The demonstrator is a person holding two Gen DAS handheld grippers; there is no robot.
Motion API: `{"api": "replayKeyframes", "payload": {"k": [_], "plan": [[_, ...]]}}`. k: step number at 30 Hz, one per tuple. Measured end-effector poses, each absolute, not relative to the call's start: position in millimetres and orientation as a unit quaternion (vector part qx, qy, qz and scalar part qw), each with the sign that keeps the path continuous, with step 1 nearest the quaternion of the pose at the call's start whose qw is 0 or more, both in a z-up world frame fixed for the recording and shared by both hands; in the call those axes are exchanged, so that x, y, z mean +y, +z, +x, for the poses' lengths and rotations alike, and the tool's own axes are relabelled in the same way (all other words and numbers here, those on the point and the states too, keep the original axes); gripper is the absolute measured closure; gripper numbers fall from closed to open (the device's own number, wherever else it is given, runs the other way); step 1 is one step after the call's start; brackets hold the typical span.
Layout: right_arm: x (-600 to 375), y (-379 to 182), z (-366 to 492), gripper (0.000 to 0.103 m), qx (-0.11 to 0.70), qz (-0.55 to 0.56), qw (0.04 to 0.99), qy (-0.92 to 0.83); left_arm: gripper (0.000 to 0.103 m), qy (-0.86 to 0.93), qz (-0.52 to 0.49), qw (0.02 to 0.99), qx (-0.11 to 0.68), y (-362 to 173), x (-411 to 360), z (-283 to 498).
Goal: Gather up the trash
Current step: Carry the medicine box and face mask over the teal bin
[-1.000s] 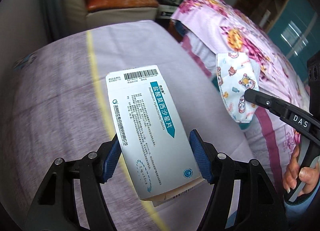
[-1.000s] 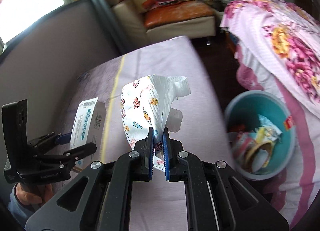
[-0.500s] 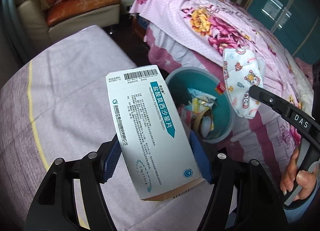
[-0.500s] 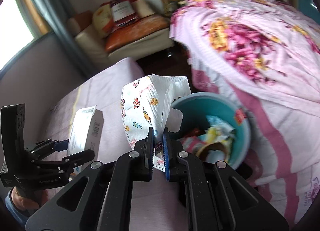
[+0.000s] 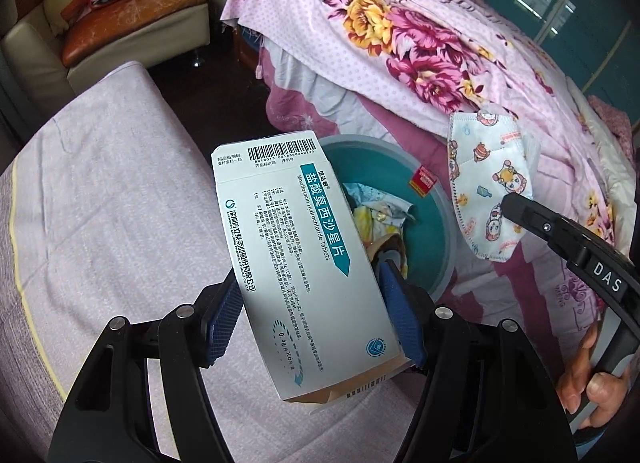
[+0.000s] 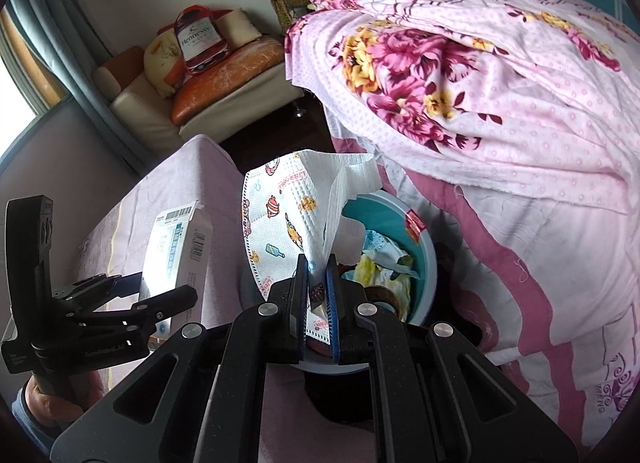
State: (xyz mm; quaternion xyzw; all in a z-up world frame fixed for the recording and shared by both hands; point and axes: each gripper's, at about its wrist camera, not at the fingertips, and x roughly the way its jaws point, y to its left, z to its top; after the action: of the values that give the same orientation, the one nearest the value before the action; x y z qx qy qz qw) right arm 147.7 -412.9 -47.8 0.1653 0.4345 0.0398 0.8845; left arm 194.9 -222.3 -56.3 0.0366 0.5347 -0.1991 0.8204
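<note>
The left gripper [image 5: 310, 313] clamps its blue pads on both sides of a white medicine box [image 5: 298, 259] held above the lilac mattress edge beside the teal bin [image 5: 436, 203] of wrappers, while the right gripper [image 6: 318, 295], pinched nearly closed, grips a cartoon-print face mask [image 6: 284, 219] over that bin

This is a bedroom in a home. A bed [image 6: 500, 103] under a pink flowered cover [image 5: 420, 31] fills one side, and a cream and orange sofa [image 5: 120, 23] (cushions piled on it) stands by the curtained window [image 6: 16, 75].
</note>
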Motion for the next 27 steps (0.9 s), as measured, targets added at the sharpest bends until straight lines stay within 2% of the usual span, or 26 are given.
{"api": "replayKeyframes", "payload": {"k": [23,26,27], "plan": [[-435,-64,161,0.094,0.46,0.168,0.872,0.012,0.034,-0.213,0.058,0.805,0.551,-87,-264,219],[-434,-64,162,0.094,0.461,0.165,0.872,0.011,0.033,-0.214,0.06,0.802,0.554,-89,-266,220],[-434,-63,163,0.094,0.461,0.164,0.872,0.01,0.029,-0.212,0.062,0.802,0.554,-89,-266,221]]}}
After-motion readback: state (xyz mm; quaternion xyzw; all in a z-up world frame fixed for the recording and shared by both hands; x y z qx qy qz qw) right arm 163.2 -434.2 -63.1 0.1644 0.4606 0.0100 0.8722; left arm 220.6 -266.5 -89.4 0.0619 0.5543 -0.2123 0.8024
